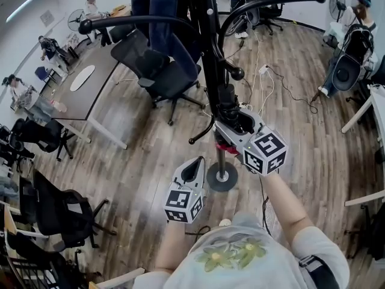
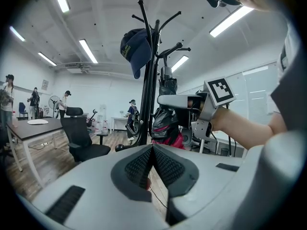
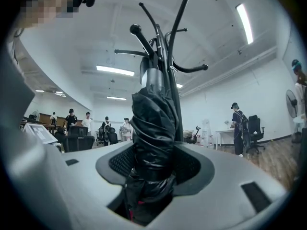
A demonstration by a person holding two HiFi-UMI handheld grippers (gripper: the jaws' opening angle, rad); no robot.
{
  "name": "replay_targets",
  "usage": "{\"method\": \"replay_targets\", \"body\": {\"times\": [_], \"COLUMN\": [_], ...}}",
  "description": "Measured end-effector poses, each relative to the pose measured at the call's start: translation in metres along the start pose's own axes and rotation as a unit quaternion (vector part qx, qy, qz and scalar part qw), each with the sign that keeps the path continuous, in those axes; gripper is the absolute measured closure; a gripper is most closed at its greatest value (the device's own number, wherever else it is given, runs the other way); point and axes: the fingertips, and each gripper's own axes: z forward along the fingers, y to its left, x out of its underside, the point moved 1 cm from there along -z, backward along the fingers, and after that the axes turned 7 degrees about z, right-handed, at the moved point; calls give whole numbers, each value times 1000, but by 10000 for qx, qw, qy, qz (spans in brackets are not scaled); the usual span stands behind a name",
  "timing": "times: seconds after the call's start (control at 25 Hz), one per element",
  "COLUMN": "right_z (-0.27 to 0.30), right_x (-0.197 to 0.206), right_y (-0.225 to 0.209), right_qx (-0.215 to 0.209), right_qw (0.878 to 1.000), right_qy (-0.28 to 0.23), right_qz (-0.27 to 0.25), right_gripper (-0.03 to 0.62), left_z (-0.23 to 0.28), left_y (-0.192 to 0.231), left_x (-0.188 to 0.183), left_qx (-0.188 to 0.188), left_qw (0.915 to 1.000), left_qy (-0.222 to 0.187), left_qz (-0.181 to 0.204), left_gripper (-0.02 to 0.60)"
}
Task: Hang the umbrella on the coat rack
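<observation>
The right claw [image 3: 153,172] is squeezed shut around the folded black umbrella [image 3: 152,114], which has a bit of red cloth low down. Both pads press on its crinkly middle. The umbrella stands up straight, right beside the pole of the black metal coat rack [image 3: 166,51]. The left claw [image 2: 152,161] has its jaws together with nothing in them, and it waits lower down, a little away from the pole.

What could go wrong: I think the umbrella may fall to the wooden floor [image 1: 144,155] if the right claw lets go before something on the umbrella has caught on a hook. The shiny cloth looks slippery, so it might also slide down through the pads. A push on the thin pole could make the rack wobble on its round base [image 1: 222,178]. That could shake off the dark blue cap [image 2: 136,49] hanging near the top.

What is hard to see: no view shows the umbrella's handle or its loop clearly. I cannot tell whether it already hangs on a hook. The right gripper view cuts off the umbrella's bottom end. In the head view the right claw covers most of the umbrella, and the top hooks are too close and blurry.
</observation>
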Motion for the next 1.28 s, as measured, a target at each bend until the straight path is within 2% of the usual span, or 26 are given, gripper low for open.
{"method": "replay_targets", "body": {"times": [0.32, 0.68, 0.84, 1.04, 1.28], "right_z": [0, -4, -8, -10, -15], "right_x": [1, 6, 8, 11, 16], "right_y": [-3, -1, -1, -1, 1], "right_qx": [129, 381, 495, 499, 485], "right_qw": [9995, 9979, 9968, 9969, 9971], "right_qy": [-277, -304, -321, -266, -175], "right_qz": [-18, -431, -543, -545, -562], "right_gripper": [353, 344, 327, 289, 272], "left_z": [-3, -5, -5, -5, -5], "left_y": [1, 3, 1, 0, -3], "left_x": [5, 8, 7, 7, 7], "left_qx": [-55, -106, -100, -94, -94], "left_qw": [10000, 9999, 9999, 9999, 9999], "left_qy": [51, 81, 59, 43, 40], "left_qz": [-35, -60, -50, -40, -53], "left_gripper": [577, 577, 577, 577, 577]}}
